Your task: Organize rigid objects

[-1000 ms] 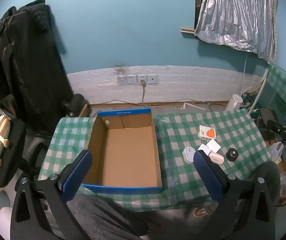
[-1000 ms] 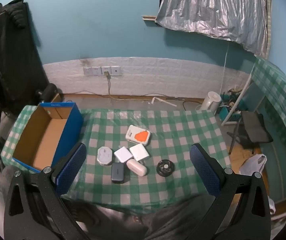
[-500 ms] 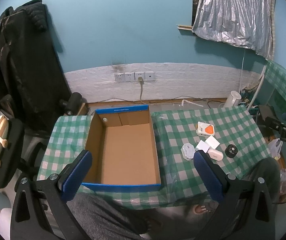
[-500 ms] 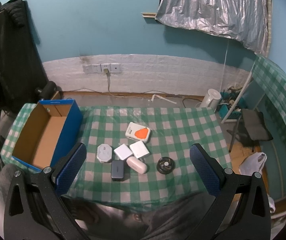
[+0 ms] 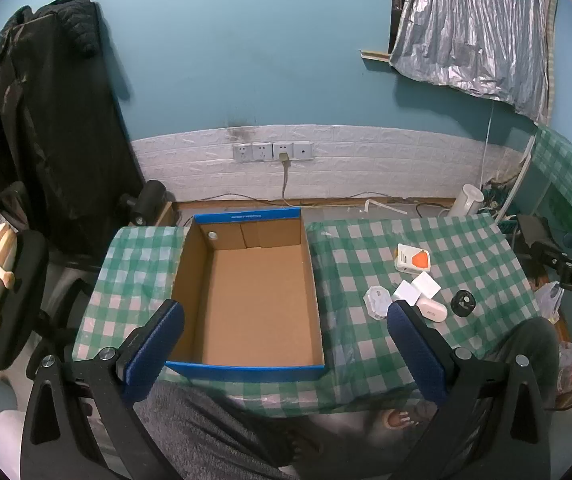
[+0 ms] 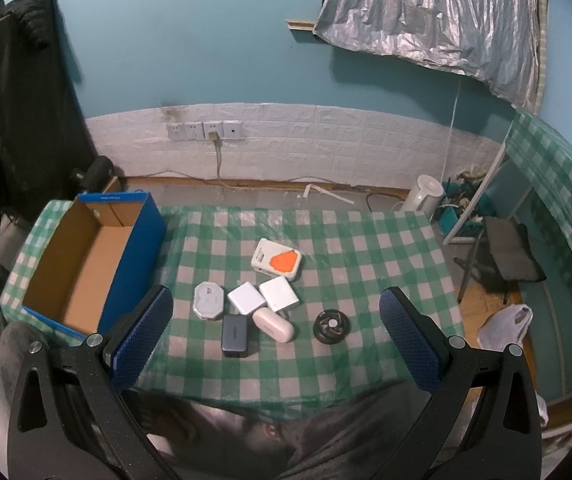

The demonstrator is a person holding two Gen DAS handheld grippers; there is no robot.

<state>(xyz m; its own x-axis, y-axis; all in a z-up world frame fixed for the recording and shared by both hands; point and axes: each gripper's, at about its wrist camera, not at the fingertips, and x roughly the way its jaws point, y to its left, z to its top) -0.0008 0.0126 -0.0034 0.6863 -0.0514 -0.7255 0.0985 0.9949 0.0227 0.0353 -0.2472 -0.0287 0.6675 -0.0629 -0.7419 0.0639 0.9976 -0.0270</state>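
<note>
Right wrist view shows dark grey case (image 6: 235,336) — hidden in left view; both hand-held grippers wide apart, empty.

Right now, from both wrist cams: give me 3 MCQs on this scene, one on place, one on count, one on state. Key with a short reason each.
1. Where does the cardboard box stand relative to the small objects on the table?
A. To their left
B. To their right
C. On top of them

2. How many small objects lie on the checked cloth?
A. Four
B. Seven
C. Ten

3. What state are the left gripper and right gripper in?
A. Both open, holding nothing
B. Both shut on an object
C. Left shut, right open

Key:
1 A: in the right wrist view the box sits at the left end, the objects mid-table.
2 B: the orange-marked case, octagonal case, two white squares, dark block, white oval case and black disc.
3 A: each pair of blue pads stands wide apart with nothing between.
</note>
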